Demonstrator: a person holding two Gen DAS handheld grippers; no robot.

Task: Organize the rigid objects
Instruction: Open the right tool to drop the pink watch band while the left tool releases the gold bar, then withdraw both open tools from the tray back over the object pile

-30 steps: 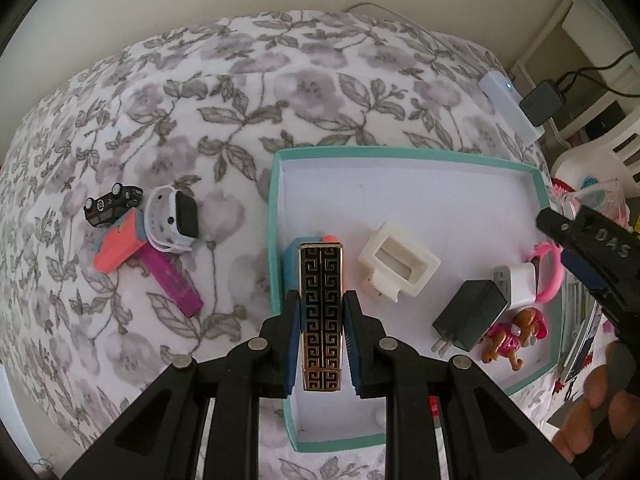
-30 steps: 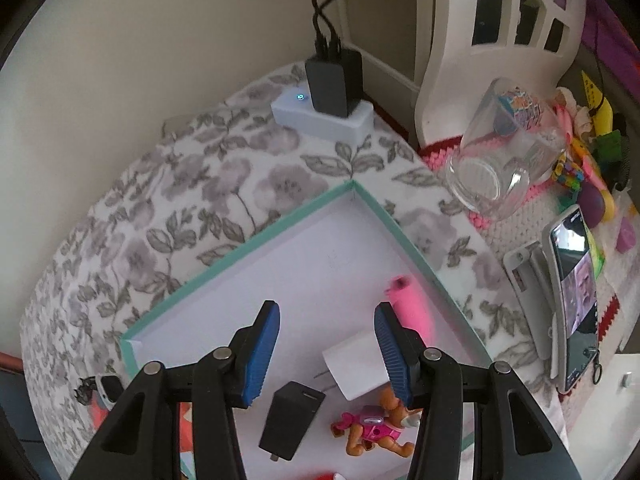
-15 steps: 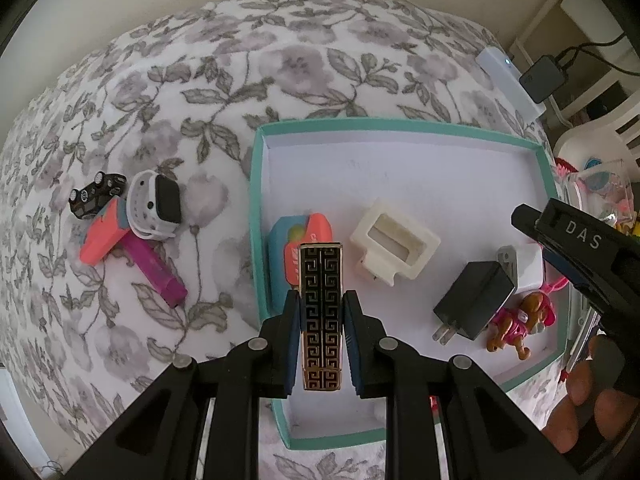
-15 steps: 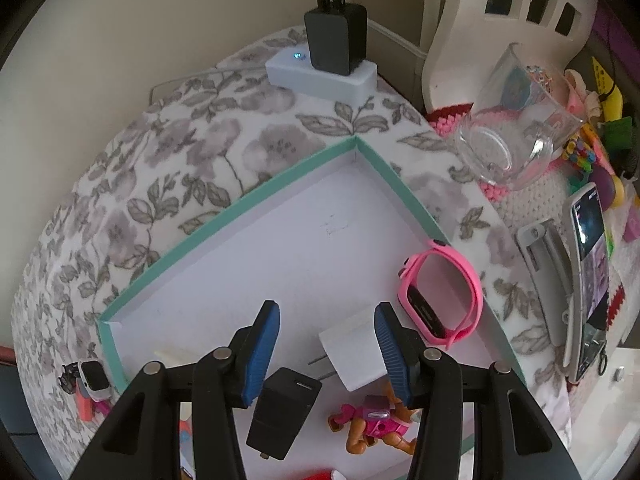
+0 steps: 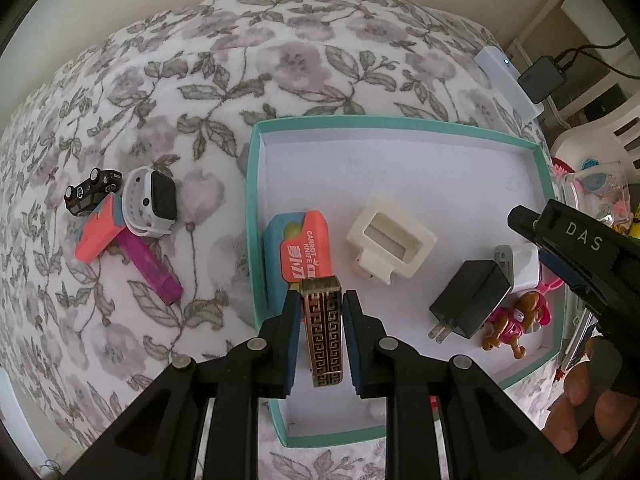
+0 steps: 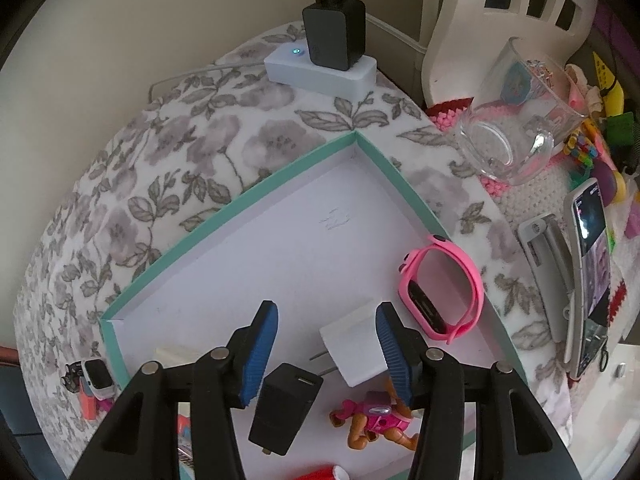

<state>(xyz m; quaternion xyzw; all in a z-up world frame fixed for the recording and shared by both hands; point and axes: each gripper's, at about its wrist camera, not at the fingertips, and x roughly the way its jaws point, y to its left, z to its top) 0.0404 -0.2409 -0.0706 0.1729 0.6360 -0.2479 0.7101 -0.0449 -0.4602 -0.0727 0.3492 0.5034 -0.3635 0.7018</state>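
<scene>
So the left gripper (image 5: 322, 344) is pinching the gold patterned bar (image 5: 322, 340) upright, pointing straight down over the teal box (image 5: 251, 216), and compared with a second ago the view has pulled back: the carrot knife card (image 5: 306, 246) that was mostly hidden behind the bar now shows in full, lying against the box's left wall just beyond the bar's tip. That reads like the bar is hanging above the box floor and not set down yet, so the drop is still to come. The right gripper (image 6: 326, 350) has its jaws spread with nothing between the pads, sitting over the box's near-right corner above the white plug (image 6: 354, 348) and the black charger (image 6: 286, 416). The pink watch (image 6: 442, 292), only a blurred sliver a second ago, now lies in plain view inside the box by its right wall, so that one looks sorted. Outside the box to its left, the white watch (image 5: 150, 202), toy car (image 5: 92, 190), coral piece (image 5: 98, 234) and purple stick (image 5: 150, 268) sit piled on the floral blanket (image 5: 160, 92), so there's plenty left to do.
</scene>
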